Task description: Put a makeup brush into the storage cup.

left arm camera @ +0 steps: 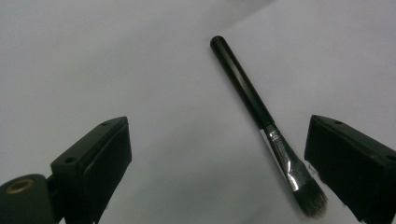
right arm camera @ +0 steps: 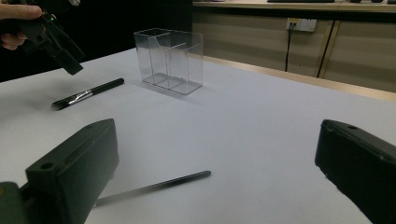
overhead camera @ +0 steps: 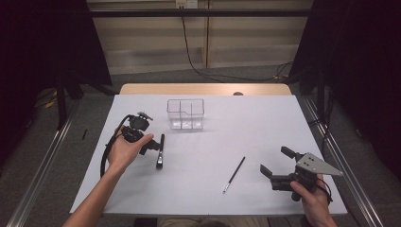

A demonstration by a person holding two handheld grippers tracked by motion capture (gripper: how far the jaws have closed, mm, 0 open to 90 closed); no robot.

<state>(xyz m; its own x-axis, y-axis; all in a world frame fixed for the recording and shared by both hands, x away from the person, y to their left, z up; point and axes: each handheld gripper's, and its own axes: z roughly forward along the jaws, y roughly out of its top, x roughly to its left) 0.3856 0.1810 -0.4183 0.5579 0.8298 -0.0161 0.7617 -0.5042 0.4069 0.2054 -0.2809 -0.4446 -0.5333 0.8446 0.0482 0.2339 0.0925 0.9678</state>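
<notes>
A thick black makeup brush (overhead camera: 161,151) with a silver ferrule lies on the white table, left of centre. My left gripper (overhead camera: 152,144) hovers just left of it, open. In the left gripper view the brush (left arm camera: 261,121) lies between the jaws, bristles close to the right one, and the gripper (left arm camera: 219,172) touches nothing. A thin black brush (overhead camera: 234,174) lies nearer the front. My right gripper (overhead camera: 276,161) sits open at the front right, empty, jaws facing that thin brush (right arm camera: 154,186). The right gripper view also catches the thick brush (right arm camera: 88,94) and the left gripper (right arm camera: 56,44) farther off.
A clear plastic organizer (overhead camera: 186,114) with several compartments stands empty at the back centre, also in the right gripper view (right arm camera: 170,60). The white tabletop (overhead camera: 227,132) ends in a wooden strip at the back. Metal rails run along both sides.
</notes>
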